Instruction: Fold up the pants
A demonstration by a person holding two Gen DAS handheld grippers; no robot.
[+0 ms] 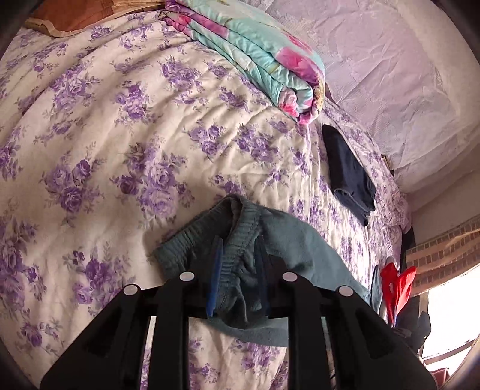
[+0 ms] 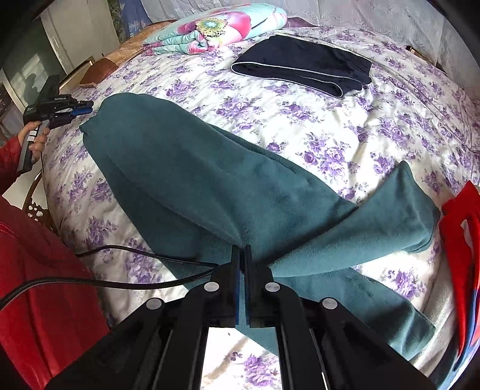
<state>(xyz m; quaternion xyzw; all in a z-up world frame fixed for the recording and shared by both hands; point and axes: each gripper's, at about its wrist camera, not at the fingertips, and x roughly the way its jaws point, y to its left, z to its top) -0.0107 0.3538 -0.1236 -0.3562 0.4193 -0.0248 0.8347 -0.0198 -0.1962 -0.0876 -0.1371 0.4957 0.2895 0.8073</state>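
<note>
Teal fleece pants (image 2: 210, 180) lie stretched across the floral bedspread (image 2: 330, 126). In the left wrist view their elastic waistband (image 1: 240, 222) is bunched between the blue pads of my left gripper (image 1: 239, 243), which is shut on it. In the right wrist view my right gripper (image 2: 242, 247) is shut on a pinch of the teal fabric where the two legs part, one leg (image 2: 390, 216) folding off to the right. The left gripper (image 2: 87, 109) also shows there, held by a hand at the far left, at the pants' far end.
Folded dark navy pants (image 2: 303, 66) lie toward the head of the bed, beside a folded floral quilt (image 2: 216, 27). A red item (image 2: 462, 240) sits at the right edge. A person's red jacket (image 2: 45, 285) and a black cable (image 2: 120, 279) are at the lower left.
</note>
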